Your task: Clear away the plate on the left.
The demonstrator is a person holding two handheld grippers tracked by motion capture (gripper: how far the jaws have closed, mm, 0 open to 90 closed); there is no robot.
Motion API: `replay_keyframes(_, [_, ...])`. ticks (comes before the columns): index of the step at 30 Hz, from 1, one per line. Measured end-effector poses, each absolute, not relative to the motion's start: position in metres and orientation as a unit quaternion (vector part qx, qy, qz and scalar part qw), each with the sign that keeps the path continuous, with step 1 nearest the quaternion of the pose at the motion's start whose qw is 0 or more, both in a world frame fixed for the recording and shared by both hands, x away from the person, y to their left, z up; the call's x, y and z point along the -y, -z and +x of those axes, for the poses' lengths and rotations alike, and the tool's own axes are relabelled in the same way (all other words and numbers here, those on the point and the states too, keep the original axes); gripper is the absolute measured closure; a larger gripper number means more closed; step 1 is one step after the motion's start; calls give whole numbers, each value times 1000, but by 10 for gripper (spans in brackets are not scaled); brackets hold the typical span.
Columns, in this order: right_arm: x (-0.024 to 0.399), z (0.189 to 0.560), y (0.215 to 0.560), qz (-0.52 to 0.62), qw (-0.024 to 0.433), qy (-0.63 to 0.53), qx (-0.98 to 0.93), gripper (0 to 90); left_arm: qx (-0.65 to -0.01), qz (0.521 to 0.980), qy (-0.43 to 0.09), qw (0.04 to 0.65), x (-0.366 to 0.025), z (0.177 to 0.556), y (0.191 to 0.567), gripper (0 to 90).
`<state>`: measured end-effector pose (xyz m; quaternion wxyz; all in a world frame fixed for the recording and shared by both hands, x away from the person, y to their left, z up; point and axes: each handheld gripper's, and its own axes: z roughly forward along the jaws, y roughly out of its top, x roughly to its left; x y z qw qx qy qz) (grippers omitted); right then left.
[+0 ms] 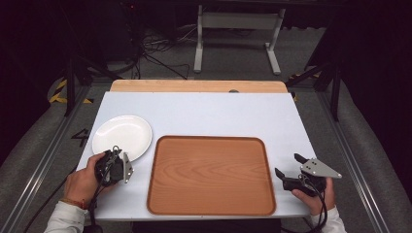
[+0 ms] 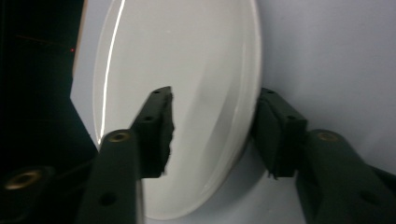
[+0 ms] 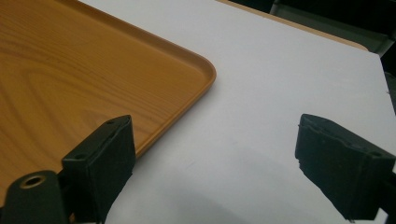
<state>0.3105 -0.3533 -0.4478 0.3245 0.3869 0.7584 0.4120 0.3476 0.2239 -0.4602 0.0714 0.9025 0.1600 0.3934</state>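
Left gripper (image 1: 118, 156): lower left of the high view, being held at the near rim of the white plate (image 1: 122, 134); jaws half apart, rim lying between them, contact of the pads (image 2: 159, 128) not being shown clearly.
Right gripper (image 1: 290, 170): lower right, jaws being held wide, nothing gripped.
Wooden tray (image 1: 211, 174): centre, just right of the plate.
White table (image 1: 204, 111): being seen beyond, upper middle.
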Motion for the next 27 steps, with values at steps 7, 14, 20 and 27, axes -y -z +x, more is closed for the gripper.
replay_keyframes(7, [353,311,448,387,323,-411,-760,128,-139,917,-370,55,-220,346,459,803])
replay_keyframes(14, [353,311,448,387,322,-411,-760,128,-133,906,-400,39,-214,341,452,839])
replay_keyframes(20, [353,311,449,387,322,-411,-760,128,-134,889,-435,48,-212,339,443,875])
replay_keyframes(27, [356,312,448,392,324,-413,-756,129,-145,880,-447,71,-214,337,431,868])
